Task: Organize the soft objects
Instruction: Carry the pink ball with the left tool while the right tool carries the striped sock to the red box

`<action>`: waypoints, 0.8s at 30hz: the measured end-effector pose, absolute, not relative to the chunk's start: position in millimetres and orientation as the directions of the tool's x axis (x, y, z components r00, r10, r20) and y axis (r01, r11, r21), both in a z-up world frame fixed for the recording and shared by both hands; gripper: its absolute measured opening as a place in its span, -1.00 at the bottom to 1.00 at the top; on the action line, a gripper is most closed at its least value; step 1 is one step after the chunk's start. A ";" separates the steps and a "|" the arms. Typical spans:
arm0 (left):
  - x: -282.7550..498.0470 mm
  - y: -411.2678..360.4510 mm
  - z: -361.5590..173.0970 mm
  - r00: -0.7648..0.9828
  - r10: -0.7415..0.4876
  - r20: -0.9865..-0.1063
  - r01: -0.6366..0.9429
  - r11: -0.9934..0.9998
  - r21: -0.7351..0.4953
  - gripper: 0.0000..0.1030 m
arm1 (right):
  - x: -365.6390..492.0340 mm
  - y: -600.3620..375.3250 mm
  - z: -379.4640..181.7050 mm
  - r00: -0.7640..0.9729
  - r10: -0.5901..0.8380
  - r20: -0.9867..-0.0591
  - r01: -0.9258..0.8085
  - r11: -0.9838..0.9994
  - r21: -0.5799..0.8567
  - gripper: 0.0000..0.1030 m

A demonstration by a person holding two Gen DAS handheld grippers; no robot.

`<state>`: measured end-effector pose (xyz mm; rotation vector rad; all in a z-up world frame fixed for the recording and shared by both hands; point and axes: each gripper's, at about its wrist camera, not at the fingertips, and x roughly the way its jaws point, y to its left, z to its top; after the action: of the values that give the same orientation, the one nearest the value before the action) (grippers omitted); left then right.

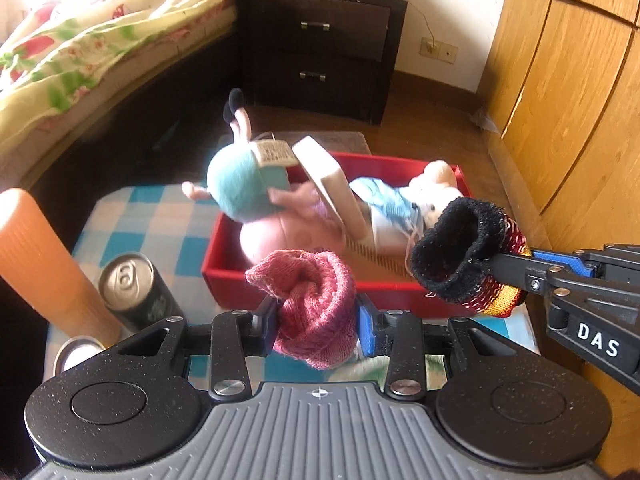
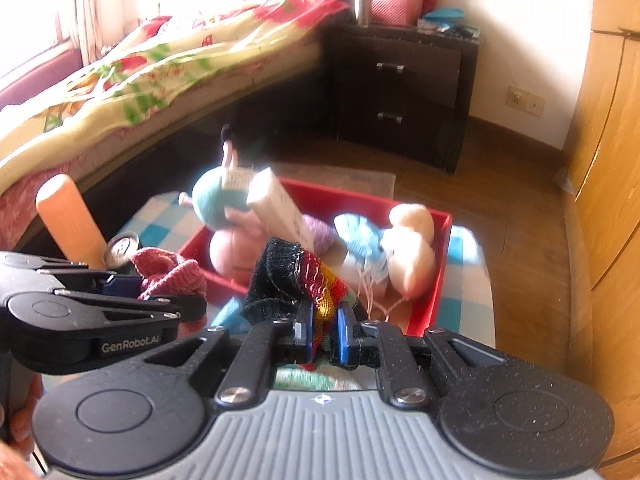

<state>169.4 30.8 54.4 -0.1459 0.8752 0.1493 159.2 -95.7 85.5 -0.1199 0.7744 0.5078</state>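
Observation:
My left gripper (image 1: 318, 322) is shut on a bundled pink knit sock (image 1: 312, 300), held just in front of the red box (image 1: 256, 284). My right gripper (image 2: 323, 336) is shut on a black-cuffed sock with red and yellow stripes (image 2: 304, 280); it also shows in the left wrist view as the striped sock (image 1: 460, 248) at the right. The red box (image 2: 436, 272) holds a pink plush with a teal body (image 1: 240, 188), a white and blue plush (image 1: 400, 208) and a pale flat board (image 1: 324, 172) leaning inside.
A dark drink can (image 1: 132, 284) and an orange ribbed cylinder (image 1: 44, 256) stand left on the blue-checked cloth (image 1: 160, 216). A bed (image 1: 80, 48) lies at the left, a dark nightstand (image 1: 320, 48) behind, a wooden wardrobe (image 1: 568, 92) at the right.

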 end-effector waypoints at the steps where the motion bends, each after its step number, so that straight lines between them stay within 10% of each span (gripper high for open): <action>1: 172.1 31.9 55.3 0.633 0.069 -0.771 -0.193 0.979 -0.071 -0.23 | 161.2 -95.6 87.3 0.603 0.398 -0.691 -0.479 0.874 0.085 -1.00; 24: 241.4 39.1 60.9 0.675 0.030 -0.737 -0.210 0.966 -0.153 -0.23 | 225.5 -90.8 88.4 0.657 0.366 -0.659 -0.431 0.900 0.070 -1.00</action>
<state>241.4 39.1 60.9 -0.2335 0.8202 0.1362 225.5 -90.8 88.4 -0.0953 0.7250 0.4523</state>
